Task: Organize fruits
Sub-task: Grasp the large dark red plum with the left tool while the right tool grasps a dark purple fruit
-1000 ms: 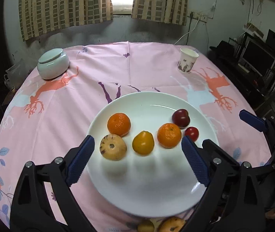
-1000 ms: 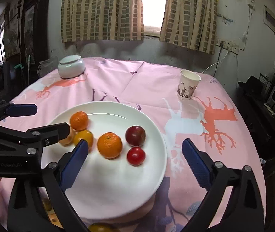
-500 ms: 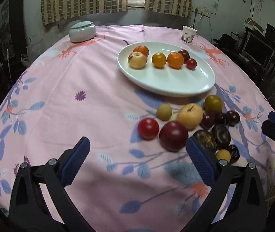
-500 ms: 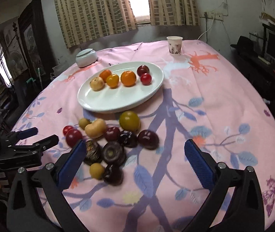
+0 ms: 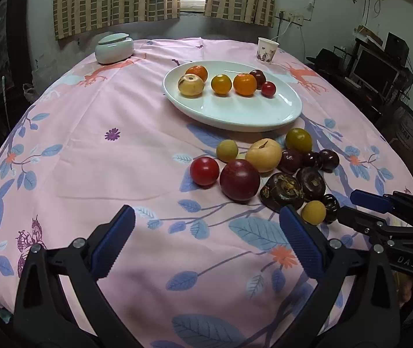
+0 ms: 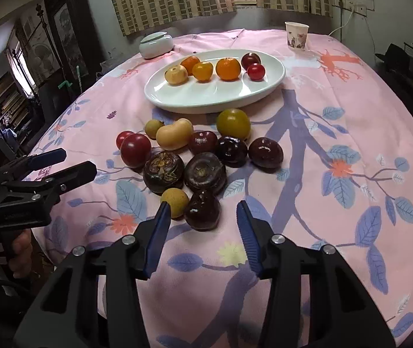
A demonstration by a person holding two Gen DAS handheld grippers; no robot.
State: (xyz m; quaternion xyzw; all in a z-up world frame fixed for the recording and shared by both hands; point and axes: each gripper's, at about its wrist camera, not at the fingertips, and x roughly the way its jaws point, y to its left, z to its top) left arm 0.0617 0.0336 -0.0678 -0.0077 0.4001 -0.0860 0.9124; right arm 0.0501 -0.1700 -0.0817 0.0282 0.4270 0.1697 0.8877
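The right gripper (image 6: 202, 220), jaws just narrowing on nothing, points at the small, glossy dark-purple round fruit (image 6: 202, 214) just ahead: probably light, slippery, best pinched across its middle.

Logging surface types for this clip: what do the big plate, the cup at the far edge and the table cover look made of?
Plate: probably glazed ceramic, white and glossy, with bright highlights on its bare face.
Cup: looks like paper, thin-walled and matte, with a printed floral pattern.
Table cover: printed fabric, matte pink with leaf and deer motifs, showing soft creases.
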